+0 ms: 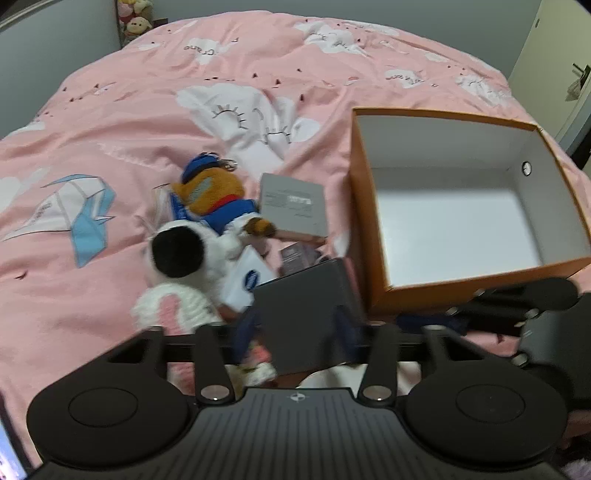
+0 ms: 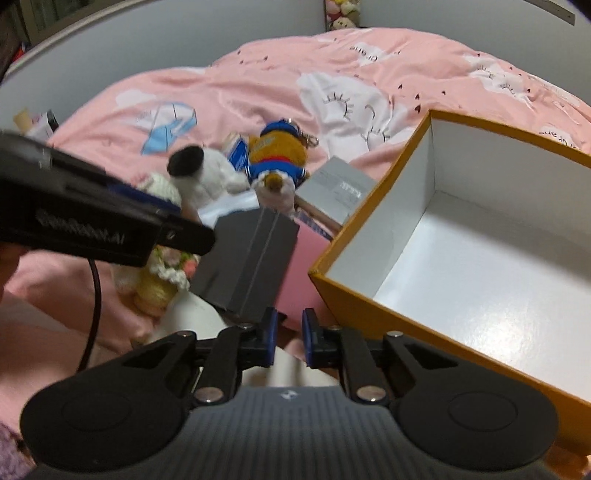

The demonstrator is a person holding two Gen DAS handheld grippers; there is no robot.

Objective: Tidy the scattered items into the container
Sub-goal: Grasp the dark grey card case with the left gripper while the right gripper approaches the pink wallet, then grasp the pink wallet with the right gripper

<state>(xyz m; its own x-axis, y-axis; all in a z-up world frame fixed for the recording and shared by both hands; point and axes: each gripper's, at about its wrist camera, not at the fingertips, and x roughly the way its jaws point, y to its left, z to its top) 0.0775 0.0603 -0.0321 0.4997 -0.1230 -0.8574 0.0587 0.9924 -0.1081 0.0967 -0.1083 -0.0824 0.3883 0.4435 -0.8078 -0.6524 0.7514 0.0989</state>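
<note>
An open orange box (image 1: 364, 206) with a white inside stands on the pink bed, empty; it also shows in the right wrist view (image 2: 354, 236). My left gripper (image 1: 299, 325) is shut on a dark grey box (image 1: 306, 314), held just left of the orange box's near corner. The same dark grey box (image 2: 251, 258) shows in the right wrist view. My right gripper (image 2: 290, 332) is narrowly open and empty, near the orange box's near corner. A brown plush in blue (image 1: 218, 195), a white plush with a black patch (image 1: 188, 254) and a flat grey box (image 1: 295, 206) lie left of the orange box.
A knitted white and pink toy (image 1: 170, 306) lies by the left gripper. A small purple pack (image 1: 295, 256) sits beside the grey box. The left gripper's body (image 2: 92, 218) crosses the right wrist view. Plush toys (image 1: 136, 18) sit by the far wall.
</note>
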